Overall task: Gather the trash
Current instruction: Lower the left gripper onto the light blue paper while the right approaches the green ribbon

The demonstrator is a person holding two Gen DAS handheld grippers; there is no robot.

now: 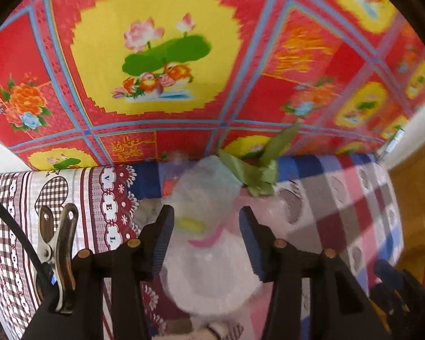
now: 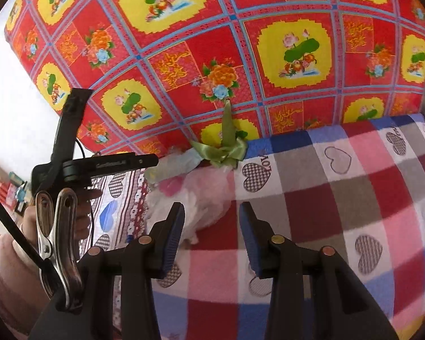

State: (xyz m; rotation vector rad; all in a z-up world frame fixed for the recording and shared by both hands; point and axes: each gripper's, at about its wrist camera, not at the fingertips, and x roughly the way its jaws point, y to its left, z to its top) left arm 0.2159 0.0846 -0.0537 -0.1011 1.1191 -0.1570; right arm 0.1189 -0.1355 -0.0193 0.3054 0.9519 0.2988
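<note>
Plainly, crumpled translucent plastic bag (image 1: 209, 226) with pink print lies between gaping left claw (image 1: 206, 240); right claw (image 2: 211, 238) apart, empty.

my hand-held gripper (image 1: 206, 236) is matt black plastic with ribbed blue pads (image 1: 163, 240). the bag (image 1: 212, 255) beneath looks like thin, crinkly, translucent plastic. the green ribbon (image 2: 226, 147) shines like satin. the checked blanket (image 2: 340, 198) is soft, fuzzy cloth; the far red sheet (image 2: 212, 56) is glossy.

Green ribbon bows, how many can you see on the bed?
1. The green ribbon bow sits at the blanket's far edge, against the red flowered sheet, beside the plastic bag. More could hide under the bag.
</note>
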